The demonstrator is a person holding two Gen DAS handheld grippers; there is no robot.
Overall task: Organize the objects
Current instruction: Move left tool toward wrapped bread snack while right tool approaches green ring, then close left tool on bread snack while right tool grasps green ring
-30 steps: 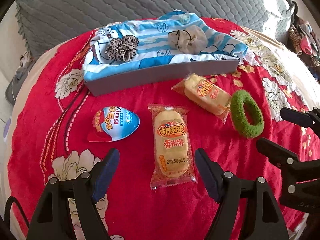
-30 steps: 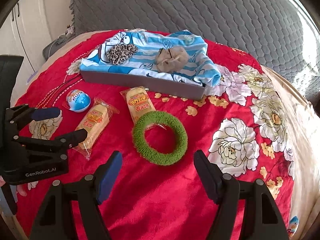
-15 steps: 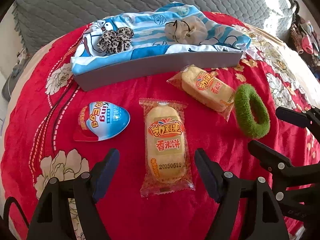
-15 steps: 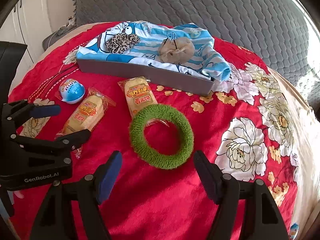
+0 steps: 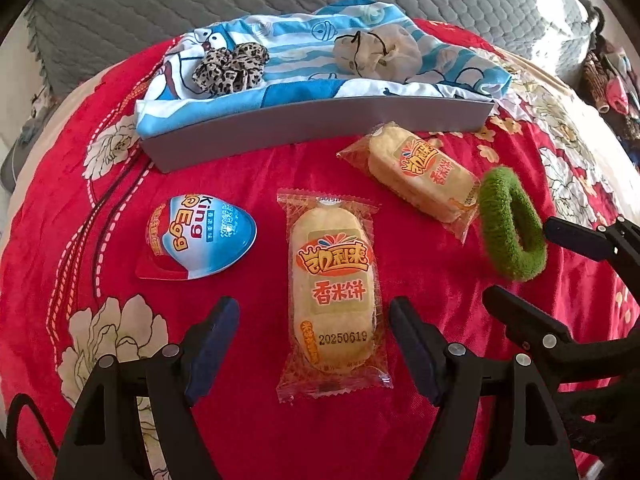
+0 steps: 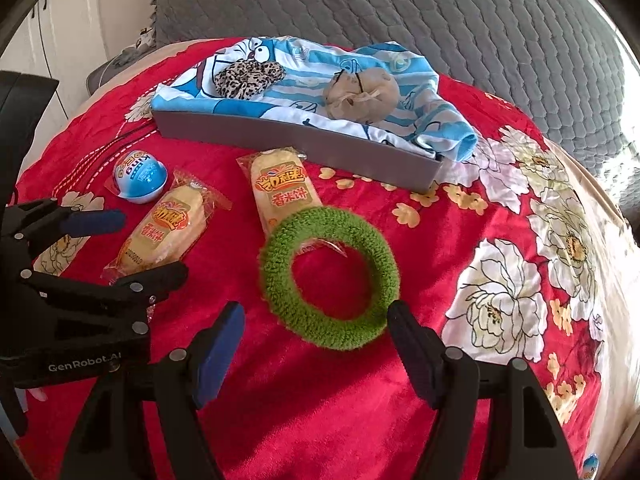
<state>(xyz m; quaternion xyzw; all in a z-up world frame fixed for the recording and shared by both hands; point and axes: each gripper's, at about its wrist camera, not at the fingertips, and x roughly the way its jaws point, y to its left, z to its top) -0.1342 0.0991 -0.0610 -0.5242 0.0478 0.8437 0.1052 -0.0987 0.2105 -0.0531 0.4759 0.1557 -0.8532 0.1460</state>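
The left gripper (image 5: 314,344) hung over the red flowered bedspread (image 5: 248,420) with its fingers (image 5: 212,344) released and spread wide. Between them lay the near end of a rice cracker packet (image 5: 332,292), lengthwise, apart from both fingers. Just beyond the left-hand finger sat a blue egg-shaped sweet (image 5: 200,236) on its flat base. Beyond the right-hand finger, a second rice cracker packet (image 5: 420,172) lay at a slant — its far corner close to the grey tray (image 5: 320,124).

The right gripper (image 6: 316,344) was likewise released, fingers (image 6: 218,346) wide and holding nothing. A fuzzy green hair ring (image 6: 328,276) lay flat on the bedspread just ahead of the fingers and between their lines, its near rim close to the tips; whether it touched the right-hand finger I cannot tell. The ring's far rim overlapped the wrapper end of the second packet. Off to the left of these fingers, the left gripper showed from the side, with the first packet and the egg beyond it.

Farther on, the grey tray sat across the bedspread, lined with a blue-and-white cartoon cloth (image 6: 312,64) that spilled over its right end. On the cloth rested a leopard-print scrunchie (image 6: 248,76) to the left and a beige scrunchie (image 6: 362,94) to the right — well apart. Behind the tray rose a grey quilted cover (image 6: 440,12).
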